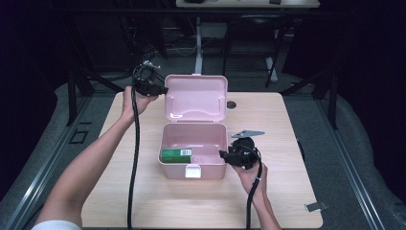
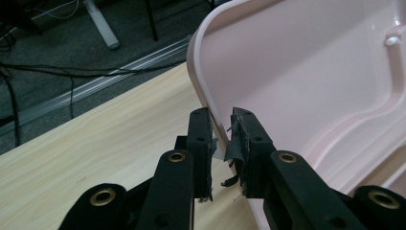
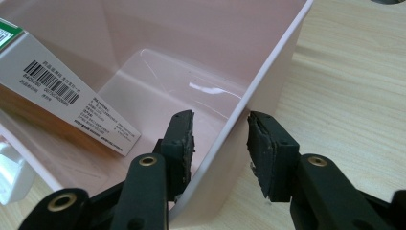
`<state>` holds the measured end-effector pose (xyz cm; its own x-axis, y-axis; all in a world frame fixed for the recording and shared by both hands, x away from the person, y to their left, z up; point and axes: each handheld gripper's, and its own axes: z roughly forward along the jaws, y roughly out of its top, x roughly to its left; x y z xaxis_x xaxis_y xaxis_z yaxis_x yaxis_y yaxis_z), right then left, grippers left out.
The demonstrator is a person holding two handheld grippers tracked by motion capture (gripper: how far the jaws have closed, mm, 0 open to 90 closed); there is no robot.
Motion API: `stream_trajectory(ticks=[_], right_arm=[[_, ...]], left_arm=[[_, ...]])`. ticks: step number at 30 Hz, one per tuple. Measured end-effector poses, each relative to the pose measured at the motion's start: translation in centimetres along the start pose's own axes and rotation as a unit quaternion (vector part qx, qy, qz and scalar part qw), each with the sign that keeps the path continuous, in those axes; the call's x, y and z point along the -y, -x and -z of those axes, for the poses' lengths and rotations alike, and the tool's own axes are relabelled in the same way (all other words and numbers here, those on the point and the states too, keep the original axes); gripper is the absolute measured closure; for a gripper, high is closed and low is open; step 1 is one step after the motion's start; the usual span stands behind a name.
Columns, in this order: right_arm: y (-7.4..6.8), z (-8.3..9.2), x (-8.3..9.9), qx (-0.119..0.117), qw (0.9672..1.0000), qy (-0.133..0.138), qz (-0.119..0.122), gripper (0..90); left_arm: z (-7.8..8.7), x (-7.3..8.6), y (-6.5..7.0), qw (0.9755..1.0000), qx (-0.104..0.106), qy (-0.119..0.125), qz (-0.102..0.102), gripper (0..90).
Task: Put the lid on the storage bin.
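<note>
A pink box (image 1: 193, 158) stands open in the middle of the wooden table (image 1: 287, 201), nearer the person's edge, with its white latch (image 1: 193, 170) on the front wall facing the person. Its long axis runs left to right across the table. The lid (image 1: 196, 97) is swung back on the far side and stands nearly upright, its hollow inner face turned toward the person.

Inside the box lies a green carton (image 1: 176, 154), against the left part of the front wall, its long axis also left to right. In the right gripper view the carton (image 3: 62, 91) shows a white face with a barcode and leans on the box floor. The remaining pink floor is bare.

The left gripper (image 1: 163, 89) is at the lid's upper left corner; in the left gripper view its jaws are clenched on the lid's thin rim (image 2: 218, 122).

The right gripper (image 1: 223, 154) sits at the box's right wall. In the right gripper view one jaw is inside the box and one outside, straddling the wall (image 3: 230, 143); the inner pad is against it, while a gap shows at the outer pad, so the wall is not yet gripped.

A small grey metal piece (image 1: 316, 207) lies near the table's near right corner, well apart from the box.
</note>
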<state>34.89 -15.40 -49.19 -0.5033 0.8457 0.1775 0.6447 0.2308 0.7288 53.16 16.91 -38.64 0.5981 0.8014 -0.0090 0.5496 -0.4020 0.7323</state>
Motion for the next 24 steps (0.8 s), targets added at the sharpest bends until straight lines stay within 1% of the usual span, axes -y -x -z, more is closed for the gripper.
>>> stream_trajectory(ticks=[4, 8, 12, 14, 15, 16, 17, 18, 20, 21, 24], right_arm=[[0.0, 0.0, 0.0, 0.002, 1.0, 0.003, 0.0, 61.0], [0.0, 0.0, 0.1, 0.002, 1.0, 0.004, -0.003, 61.0], [0.0, 0.0, 0.1, 0.003, 1.0, 0.005, -0.002, 61.3], [0.0, 0.0, 0.1, 0.004, 1.0, 0.005, -0.003, 61.2], [0.0, 0.0, 0.1, 0.006, 1.0, 0.005, -0.002, 61.2], [0.0, 0.0, 0.1, 0.005, 1.0, 0.006, -0.002, 61.9], [-0.1, 0.0, 0.1, 0.005, 1.0, 0.006, -0.003, 61.8], [-0.1, 0.0, 0.0, 0.006, 1.0, 0.006, -0.004, 61.9], [0.0, -0.1, 0.0, 0.005, 1.0, 0.006, -0.006, 62.0], [0.1, -0.2, 0.0, 0.0, 0.9999, 0.009, -0.01, 62.1], [0.2, -0.1, 0.0, 0.001, 0.9999, 0.008, -0.011, 62.4]], left_arm=[[0.7, 0.0, 0.2, 1.0, 0.005, 0.006, -0.003, 79.0], [1.4, 0.0, 0.5, 0.9999, 0.007, 0.007, -0.009, 79.1], [2.2, 0.1, 0.7, 0.9998, 0.013, 0.009, -0.011, 79.3], [2.6, 0.2, 0.7, 0.9998, 0.012, 0.009, -0.015, 82.1], [2.9, 0.3, 0.7, 0.9996, 0.022, 0.013, -0.016, 83.2], [3.1, 0.3, 0.9, 0.9992, 0.035, 0.013, -0.012, 85.2], [3.3, 0.3, 1.3, 0.9991, 0.034, 0.014, -0.023, 85.2], [3.3, 0.3, 1.8, 0.9989, 0.03, 0.012, -0.034, 85.2], [2.9, 0.2, 2.3, 0.9987, 0.031, 0.002, -0.041, 85.1], [2.5, 0.3, 2.3, 0.9988, 0.027, -0.001, -0.041, 84.9], [1.5, 0.4, 1.7, 0.9994, 0.022, -0.011, -0.026, 83.7]])
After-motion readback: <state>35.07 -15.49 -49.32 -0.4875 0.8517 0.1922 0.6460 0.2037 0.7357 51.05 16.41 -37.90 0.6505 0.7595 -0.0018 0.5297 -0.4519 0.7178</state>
